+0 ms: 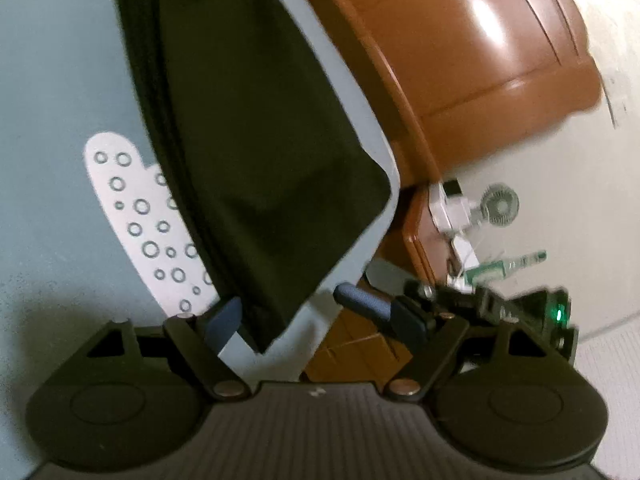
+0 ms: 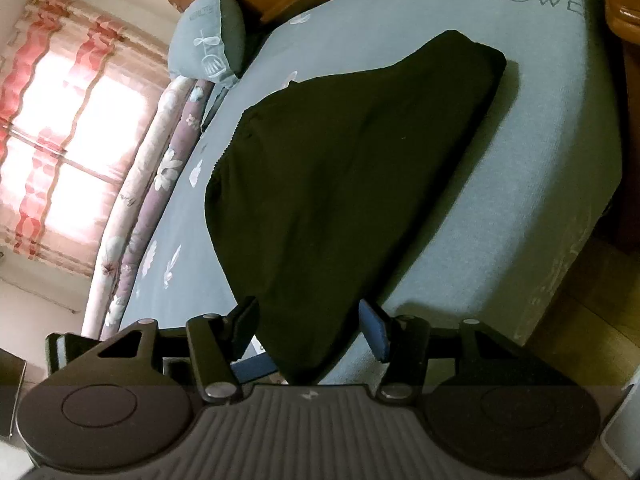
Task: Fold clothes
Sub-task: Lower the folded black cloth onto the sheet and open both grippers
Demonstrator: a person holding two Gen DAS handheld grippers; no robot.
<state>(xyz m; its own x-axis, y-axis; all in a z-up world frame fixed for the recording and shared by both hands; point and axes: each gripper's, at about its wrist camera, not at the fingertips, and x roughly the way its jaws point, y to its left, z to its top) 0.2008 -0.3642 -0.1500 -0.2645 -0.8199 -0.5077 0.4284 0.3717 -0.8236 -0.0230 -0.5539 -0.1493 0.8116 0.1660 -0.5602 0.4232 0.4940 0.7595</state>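
Note:
A black garment (image 1: 256, 128) lies folded in a long shape on the blue-grey bed sheet (image 1: 48, 80), close to the bed's edge. My left gripper (image 1: 287, 298) is open, and the garment's near corner lies between its blue fingers (image 1: 226, 318) without being pinched. In the right wrist view the same black garment (image 2: 352, 168) stretches away across the sheet (image 2: 540, 128). My right gripper (image 2: 307, 305) is open too, its fingers (image 2: 374, 330) standing on either side of the garment's near end.
A brown wooden bed board (image 1: 460, 52) rises beyond the bed's edge, with a small fan (image 1: 500, 204), a bottle (image 1: 516, 262) and a black device with a green light (image 1: 558, 312) nearby. A pillow (image 2: 208, 40), a floral rolled quilt (image 2: 160, 184), a curtained window (image 2: 68, 132) and wooden floor (image 2: 588, 320) surround the bed.

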